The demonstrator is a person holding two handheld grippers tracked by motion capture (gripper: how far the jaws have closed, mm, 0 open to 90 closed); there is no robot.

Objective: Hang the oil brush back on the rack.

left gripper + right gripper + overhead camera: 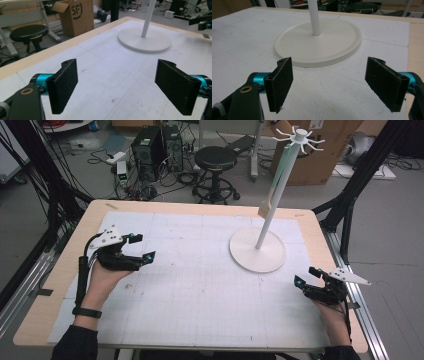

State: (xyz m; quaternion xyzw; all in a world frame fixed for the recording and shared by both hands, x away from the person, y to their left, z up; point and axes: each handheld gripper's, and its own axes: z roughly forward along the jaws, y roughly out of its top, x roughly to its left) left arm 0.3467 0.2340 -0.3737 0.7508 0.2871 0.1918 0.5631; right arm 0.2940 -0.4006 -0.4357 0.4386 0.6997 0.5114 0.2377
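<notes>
Stand (257, 250): round white base, slim pole.

This looks like a robotics lab or workshop. Beyond the far edge of the tabletop (60, 270), two computer towers (156, 150) stand on a grey floor amid loose cables (145, 190), with a black stool (215, 159) and cardboard boxes (320, 155) nearby. Black metal frame struts (350, 205) flank the tabletop, whose surface carries a gridded white mat (190, 285).
</notes>
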